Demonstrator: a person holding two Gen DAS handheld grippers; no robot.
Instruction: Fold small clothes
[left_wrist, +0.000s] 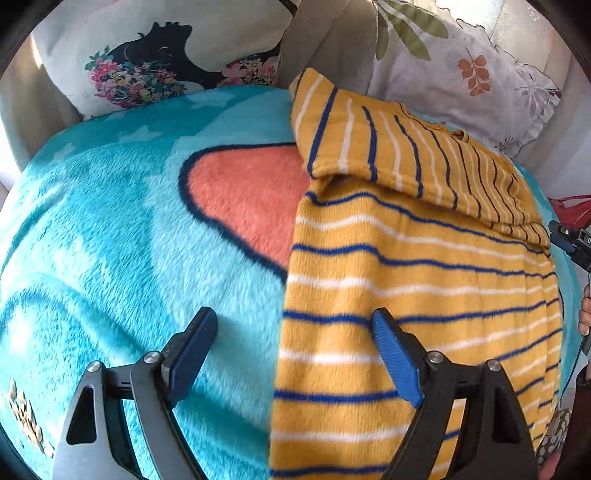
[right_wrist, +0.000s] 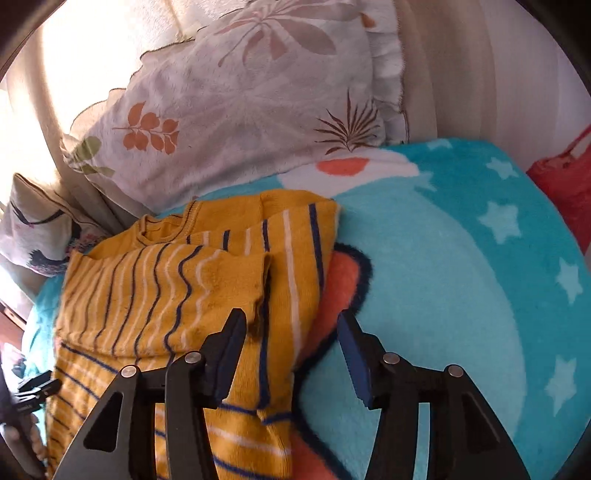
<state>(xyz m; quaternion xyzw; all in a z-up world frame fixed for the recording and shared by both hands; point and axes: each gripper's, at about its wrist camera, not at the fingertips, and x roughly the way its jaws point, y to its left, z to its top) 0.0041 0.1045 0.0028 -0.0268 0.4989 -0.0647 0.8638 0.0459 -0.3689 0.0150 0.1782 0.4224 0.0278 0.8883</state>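
A small mustard-yellow sweater (left_wrist: 413, 280) with blue and white stripes lies on a turquoise fleece blanket (left_wrist: 110, 236). Its sleeves are folded across the chest. My left gripper (left_wrist: 295, 325) is open and empty, hovering over the sweater's left edge, one finger over the blanket, one over the knit. In the right wrist view the sweater (right_wrist: 177, 295) lies left of centre, neck hole away from me. My right gripper (right_wrist: 291, 325) is open and empty over the sweater's right edge. The right gripper also shows at the far right of the left wrist view (left_wrist: 569, 240).
The blanket (right_wrist: 443, 280) has an orange patch and pale stars. A leaf-print cushion (right_wrist: 236, 110) and a cushion with a black silhouette (left_wrist: 155, 59) lean on the sofa back behind. A red bag (right_wrist: 565, 184) sits at the right.
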